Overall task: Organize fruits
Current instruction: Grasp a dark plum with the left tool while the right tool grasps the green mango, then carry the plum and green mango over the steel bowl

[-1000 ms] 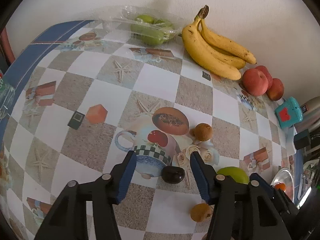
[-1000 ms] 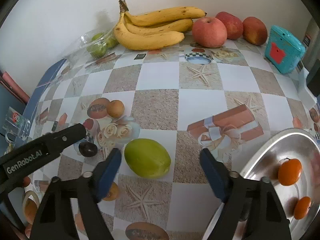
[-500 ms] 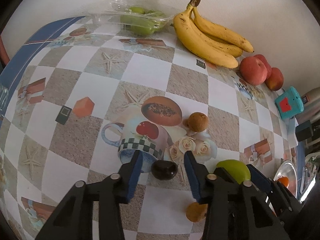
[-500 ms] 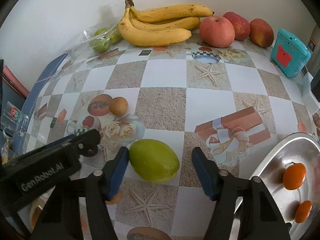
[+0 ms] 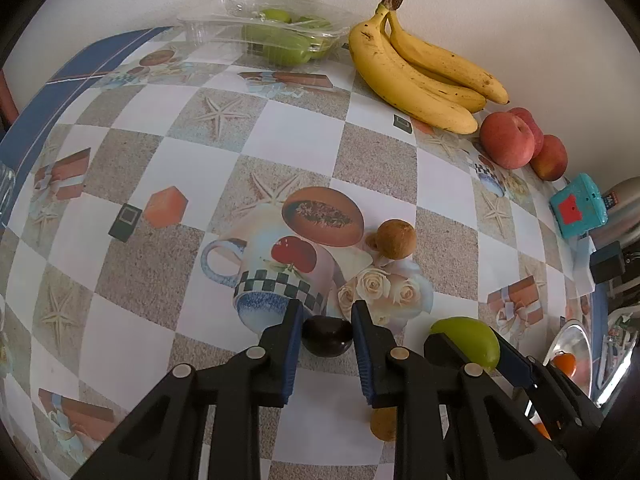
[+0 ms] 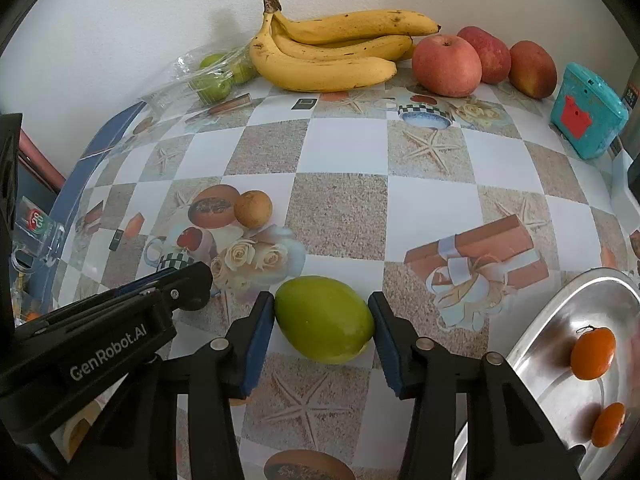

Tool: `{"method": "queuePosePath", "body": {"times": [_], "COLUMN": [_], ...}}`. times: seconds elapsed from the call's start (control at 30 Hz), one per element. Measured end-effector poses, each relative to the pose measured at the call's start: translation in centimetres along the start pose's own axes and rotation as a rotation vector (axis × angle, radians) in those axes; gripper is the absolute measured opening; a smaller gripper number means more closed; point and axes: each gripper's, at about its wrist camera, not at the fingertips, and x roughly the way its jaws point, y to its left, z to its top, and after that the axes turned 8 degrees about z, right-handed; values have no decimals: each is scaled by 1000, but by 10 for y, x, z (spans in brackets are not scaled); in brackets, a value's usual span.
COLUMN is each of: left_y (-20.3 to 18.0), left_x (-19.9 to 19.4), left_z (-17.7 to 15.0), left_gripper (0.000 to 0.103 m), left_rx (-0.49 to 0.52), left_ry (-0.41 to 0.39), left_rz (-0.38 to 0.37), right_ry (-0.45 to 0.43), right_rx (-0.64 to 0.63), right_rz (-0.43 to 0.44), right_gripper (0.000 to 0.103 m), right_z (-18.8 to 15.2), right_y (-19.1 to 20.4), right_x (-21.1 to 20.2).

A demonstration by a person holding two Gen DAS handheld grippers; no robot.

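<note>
My left gripper (image 5: pixel 326 320) is shut on a dark plum (image 5: pixel 327 336) that rests on the patterned tablecloth. My right gripper (image 6: pixel 322 312) is shut on a green mango (image 6: pixel 324 318), also on the cloth; the mango also shows in the left wrist view (image 5: pixel 468 338). A small brown fruit (image 5: pixel 396 239) lies just beyond the plum, and it shows in the right wrist view (image 6: pixel 253 209). Another brown fruit (image 5: pixel 383 424) lies half hidden under my left gripper. A steel tray (image 6: pixel 560 320) at the right holds two small oranges (image 6: pixel 593 353).
Bananas (image 6: pixel 332 48), three red apples (image 6: pixel 447 66) and a clear box of green fruit (image 5: pixel 280 36) line the back wall. A teal box (image 6: pixel 588 110) stands at the far right. The table's blue edge (image 5: pixel 60 80) runs along the left.
Both grippers moved forward and closed: the left jaws came in onto the plum, the right jaws onto the mango.
</note>
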Motion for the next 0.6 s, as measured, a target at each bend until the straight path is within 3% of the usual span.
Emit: {"method": "queuePosePath", "body": {"times": [0.6], "left_y": [1], "left_x": [-3], "left_z": [-2], "left_gripper": [26], "left_rx": [-7], "left_ry": [11], "left_rz": [18], "right_ry": [7], "right_rx": [26], "right_rz": [5], "right_gripper": [50], "right_z": [-2], "right_y": [-2], "right_x": [-4]}}
